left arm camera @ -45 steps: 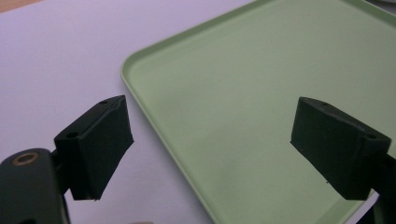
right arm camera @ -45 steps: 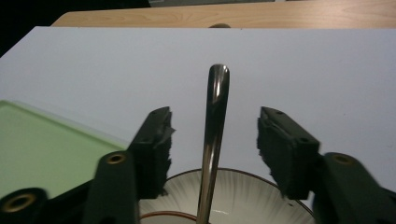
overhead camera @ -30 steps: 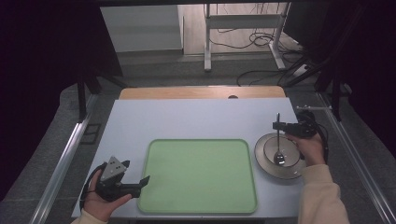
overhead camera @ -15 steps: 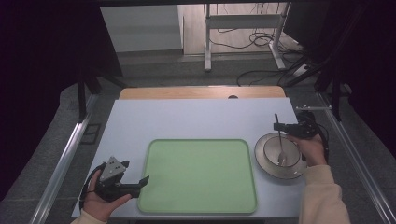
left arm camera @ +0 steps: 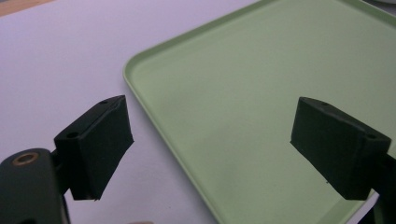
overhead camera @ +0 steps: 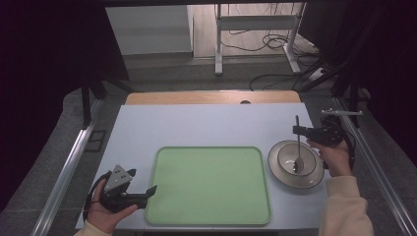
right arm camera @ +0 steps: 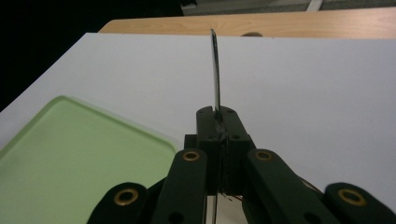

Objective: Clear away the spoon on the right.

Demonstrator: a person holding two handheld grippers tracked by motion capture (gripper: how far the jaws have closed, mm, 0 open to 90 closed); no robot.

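Right gripper (overhead camera: 298, 130) clamped on thin metal spoon (overhead camera: 298, 147), bowl end in round silver dish (overhead camera: 280, 169). Left gripper (overhead camera: 150, 190), jaws wide apart, at flat green plastic tray (overhead camera: 211, 187) corner.

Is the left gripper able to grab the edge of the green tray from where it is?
Probably yes. The left gripper is open, and the green tray rim sits between its jaws with nothing blocking.
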